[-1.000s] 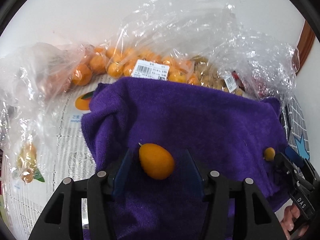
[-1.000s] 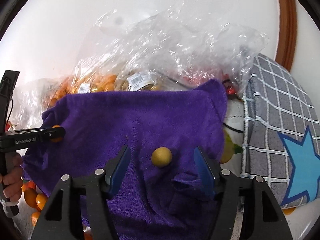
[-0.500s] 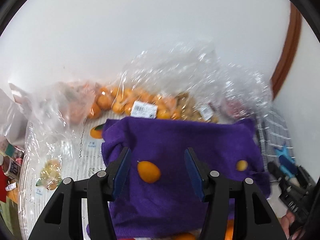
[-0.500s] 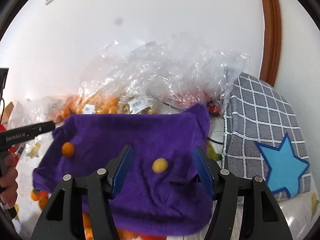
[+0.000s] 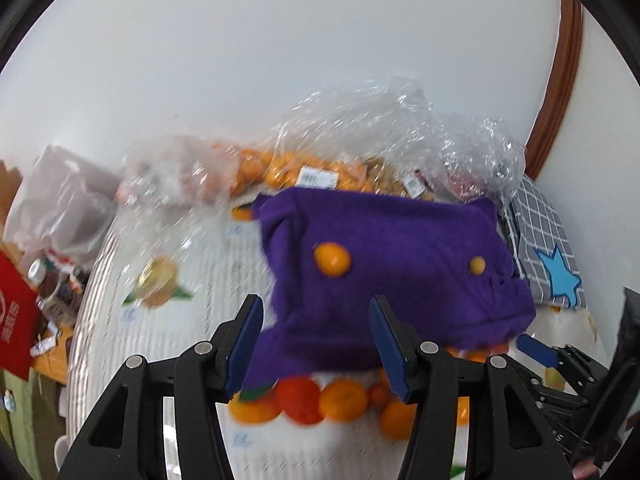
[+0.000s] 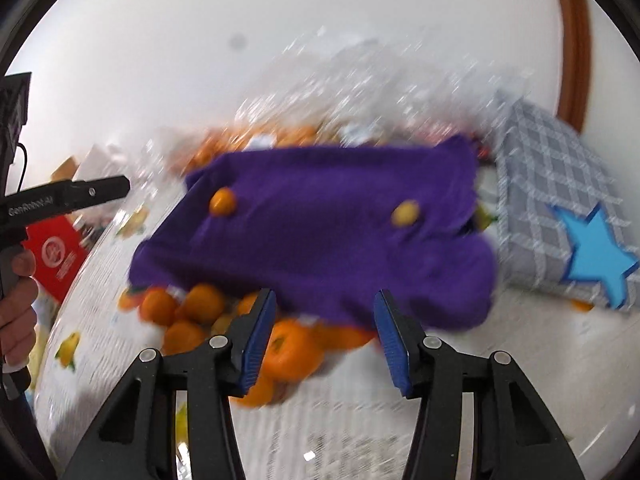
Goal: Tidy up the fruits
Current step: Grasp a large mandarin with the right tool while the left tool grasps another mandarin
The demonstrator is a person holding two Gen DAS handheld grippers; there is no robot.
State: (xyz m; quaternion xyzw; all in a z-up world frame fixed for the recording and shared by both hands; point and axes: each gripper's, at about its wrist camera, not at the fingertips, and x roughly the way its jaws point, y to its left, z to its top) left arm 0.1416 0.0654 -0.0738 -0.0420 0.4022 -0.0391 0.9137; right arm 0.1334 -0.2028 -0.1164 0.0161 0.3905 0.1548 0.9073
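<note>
A purple towel (image 5: pixel 392 256) lies spread on the table, also seen in the right wrist view (image 6: pixel 320 232). An orange kumquat (image 5: pixel 332 259) rests on its left part and a smaller yellow fruit (image 5: pixel 477 265) on its right part; in the right wrist view they show as the kumquat (image 6: pixel 222 201) and the yellow fruit (image 6: pixel 405 213). A pile of oranges (image 5: pixel 320 400) lies at the towel's near edge (image 6: pixel 200 312). My left gripper (image 5: pixel 316 344) is open and empty, pulled back above the pile. My right gripper (image 6: pixel 326 338) is open and empty.
Clear plastic bags of oranges (image 5: pixel 280 168) and other fruit stand against the wall behind the towel. A grey checked cloth with a blue star (image 6: pixel 560 216) lies to the right. A red packet (image 5: pixel 12 312) and small jars are at the far left.
Both grippers have drawn back and up from the towel, leaving the kumquat and the yellow fruit lying on it. The pile of oranges at the towel's near edge has come into view.
</note>
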